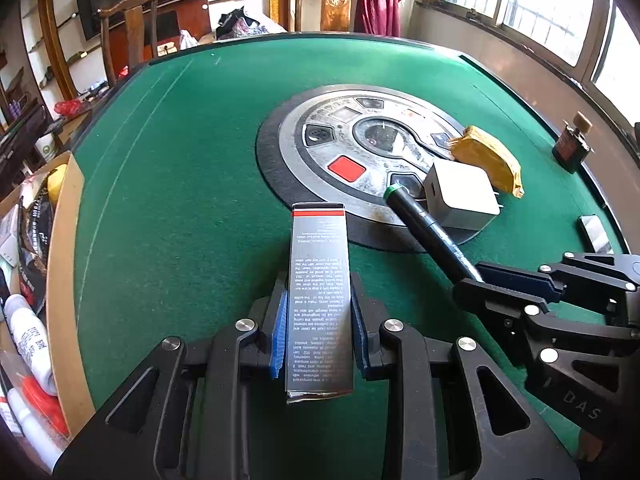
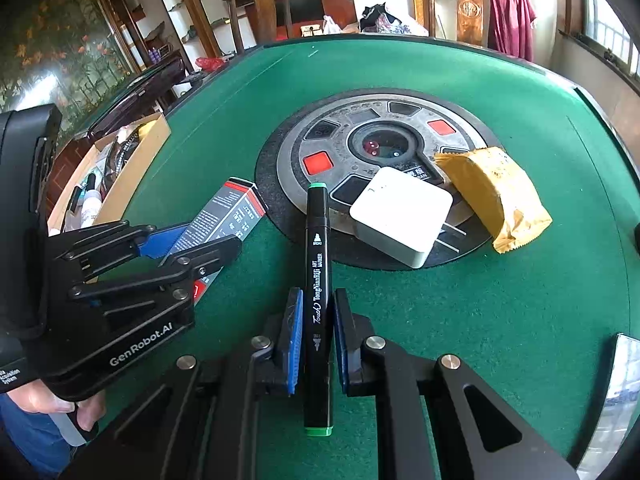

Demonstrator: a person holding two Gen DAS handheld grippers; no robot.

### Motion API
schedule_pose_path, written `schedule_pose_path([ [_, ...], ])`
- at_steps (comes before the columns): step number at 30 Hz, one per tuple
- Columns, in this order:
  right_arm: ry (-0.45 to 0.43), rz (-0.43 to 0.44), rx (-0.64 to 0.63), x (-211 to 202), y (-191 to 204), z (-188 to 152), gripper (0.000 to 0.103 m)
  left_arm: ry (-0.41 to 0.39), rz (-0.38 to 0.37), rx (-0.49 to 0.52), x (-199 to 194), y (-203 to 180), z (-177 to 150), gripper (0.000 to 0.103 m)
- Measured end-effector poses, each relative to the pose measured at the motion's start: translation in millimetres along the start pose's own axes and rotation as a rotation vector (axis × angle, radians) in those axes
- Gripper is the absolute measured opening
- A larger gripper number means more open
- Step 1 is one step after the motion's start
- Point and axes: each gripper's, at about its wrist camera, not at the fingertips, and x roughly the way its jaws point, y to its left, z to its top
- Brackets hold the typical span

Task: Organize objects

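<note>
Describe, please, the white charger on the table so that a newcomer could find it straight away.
Start at the round grey control panel in the middle of the green table. On the panel's near edge lies the white square charger, its metal prongs pointing towards the tan packet beside it. It is the only white, blocky thing there; the marker nearby is long and black.
</note>
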Motion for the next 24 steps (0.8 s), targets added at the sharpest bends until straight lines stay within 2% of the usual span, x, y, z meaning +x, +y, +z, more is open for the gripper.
schedule_pose_path([
  [6, -0.021, 0.010, 0.006, -3, 2, 1, 0.013, -0.058, 0.024, -0.011, -11, 3, 2, 0.026],
  [15, -0.106, -0.003, 0.051, -17, 9, 4, 0.013, -0.193, 0.117, -0.011, -34, 7, 4, 0.026],
  [24, -0.112, 0.019, 0.084, -17, 22, 1, 0.013, -0.246, 0.117, 0.006, -49, 6, 2, 0.026],
])
